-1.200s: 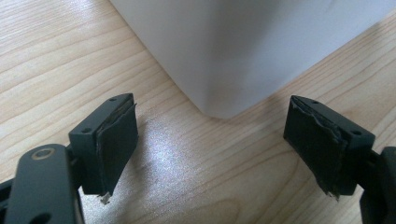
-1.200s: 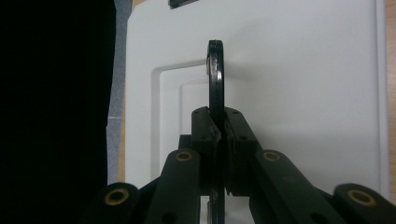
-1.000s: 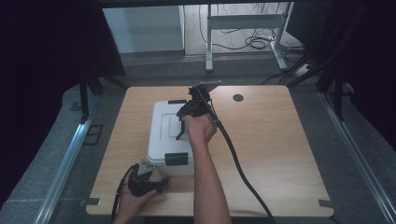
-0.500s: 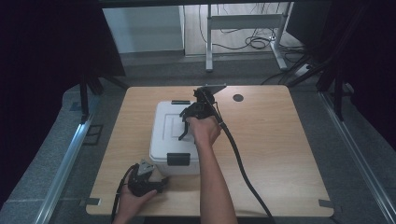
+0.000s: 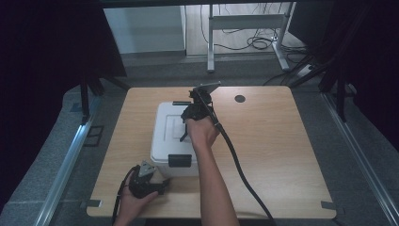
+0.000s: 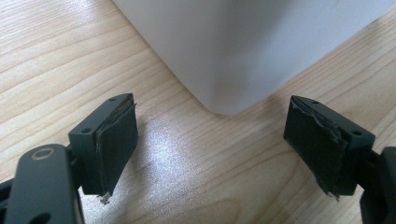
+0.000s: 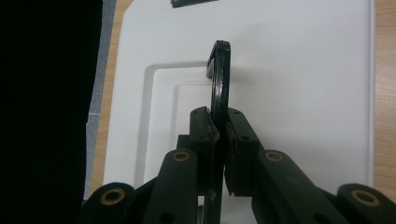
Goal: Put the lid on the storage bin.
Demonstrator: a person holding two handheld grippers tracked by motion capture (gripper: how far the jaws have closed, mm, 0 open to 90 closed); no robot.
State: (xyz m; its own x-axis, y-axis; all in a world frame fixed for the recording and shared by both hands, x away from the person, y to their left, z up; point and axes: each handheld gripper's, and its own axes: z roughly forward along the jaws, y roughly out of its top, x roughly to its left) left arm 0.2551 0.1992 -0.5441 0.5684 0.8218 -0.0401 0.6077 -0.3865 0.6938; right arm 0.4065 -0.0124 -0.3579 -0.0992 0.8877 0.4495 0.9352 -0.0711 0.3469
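Right gripper (image 7: 220, 140) clamped on black handle (image 7: 219, 79), white box (image 5: 171, 136), wooden table (image 5: 282, 150)

The left gripper (image 5: 162, 184) is showing a black body with a small grey three-cornered plate on top, and a thin black cable is trailing from it toward the table edge. In the left gripper view, its two jaws are looking matte black and blocky, each one carrying a flat black pad (image 6: 116, 149) whose edges are looking worn and frayed, with small screws on the top faces and a round brass-coloured pivot pin on the left link. The right gripper (image 7: 220, 140) is showing black linked arms with brass-coloured rings at the joints. A thick black cable (image 5: 240, 169) is running from it. Both forearms are appearing bare, without sleeves.
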